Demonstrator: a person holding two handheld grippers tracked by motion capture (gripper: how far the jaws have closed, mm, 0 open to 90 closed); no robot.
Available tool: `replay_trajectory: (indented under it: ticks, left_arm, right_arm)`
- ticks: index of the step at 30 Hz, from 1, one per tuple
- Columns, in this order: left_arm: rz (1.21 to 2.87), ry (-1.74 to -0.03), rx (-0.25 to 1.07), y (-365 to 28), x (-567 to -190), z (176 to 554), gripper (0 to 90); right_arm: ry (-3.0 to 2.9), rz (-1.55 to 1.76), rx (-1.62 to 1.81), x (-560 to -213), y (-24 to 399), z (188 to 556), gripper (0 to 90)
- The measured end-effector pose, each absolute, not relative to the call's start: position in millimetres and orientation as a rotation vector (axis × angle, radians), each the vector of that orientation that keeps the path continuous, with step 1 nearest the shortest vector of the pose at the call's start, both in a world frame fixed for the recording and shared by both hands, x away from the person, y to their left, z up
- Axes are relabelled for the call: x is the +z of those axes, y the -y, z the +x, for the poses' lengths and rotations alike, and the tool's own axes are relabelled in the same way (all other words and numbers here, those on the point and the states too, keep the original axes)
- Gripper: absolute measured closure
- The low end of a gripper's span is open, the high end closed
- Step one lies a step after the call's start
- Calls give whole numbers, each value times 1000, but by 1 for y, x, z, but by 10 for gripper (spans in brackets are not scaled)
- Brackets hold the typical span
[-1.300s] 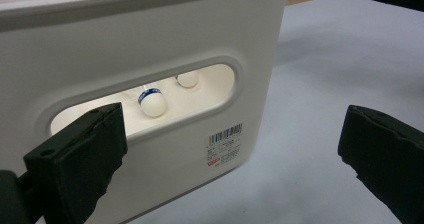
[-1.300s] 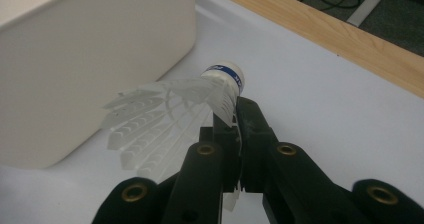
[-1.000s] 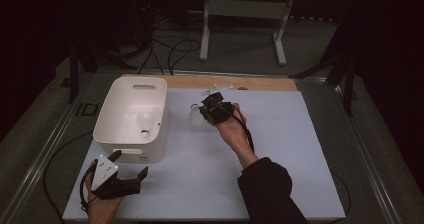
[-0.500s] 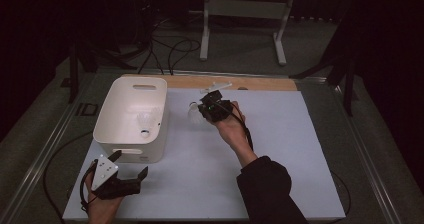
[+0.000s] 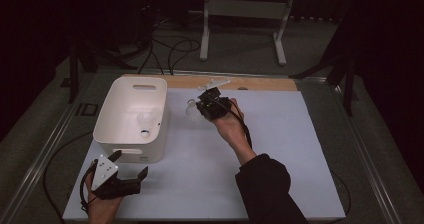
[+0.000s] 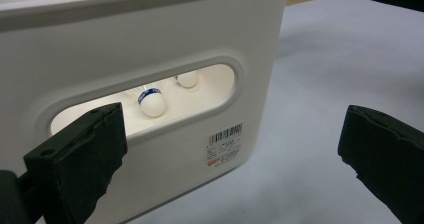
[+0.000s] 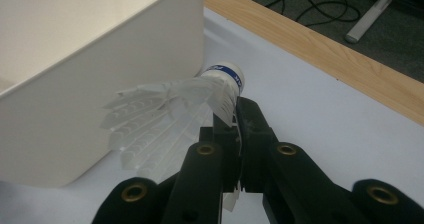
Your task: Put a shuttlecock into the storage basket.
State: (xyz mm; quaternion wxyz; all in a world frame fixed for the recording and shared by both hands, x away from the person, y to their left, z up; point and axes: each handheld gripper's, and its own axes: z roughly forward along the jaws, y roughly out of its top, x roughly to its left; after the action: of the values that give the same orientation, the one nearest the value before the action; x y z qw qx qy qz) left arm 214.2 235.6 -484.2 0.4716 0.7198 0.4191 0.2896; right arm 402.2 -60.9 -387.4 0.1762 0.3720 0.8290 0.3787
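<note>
A white shuttlecock (image 7: 175, 109) with a blue-banded cork is pinched by its feathers in my right gripper (image 7: 235, 119), which is shut on it. In the high view that gripper (image 5: 204, 105) holds the shuttlecock (image 5: 192, 109) above the mat, just right of the white bin (image 5: 131, 118). Two more shuttlecocks lie inside the bin; their corks (image 6: 152, 103) show through the handle slot in the left gripper view. My left gripper (image 5: 129, 167) rests open near the mat's front left, facing the bin's near wall (image 6: 150, 44), with nothing between its jaws.
A white mat (image 5: 280, 149) covers the table, with a wooden strip (image 5: 260, 84) along its far edge. A metal stand (image 5: 245, 14) and cables lie on the floor beyond. A barcode label (image 6: 224, 143) sits on the bin's near wall.
My right gripper has shifted a little to the left, toward the bin, with the shuttlecock in it. The left gripper has not moved.
</note>
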Motion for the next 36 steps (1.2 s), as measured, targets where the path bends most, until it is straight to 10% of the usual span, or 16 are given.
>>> replay_trajectory:
  ticks: [36]
  left_arm:
    - [1762,-1027,708,-235,-484,214,0]
  right_arm:
    - [-2339,1019,1116,-365,54,402,879]
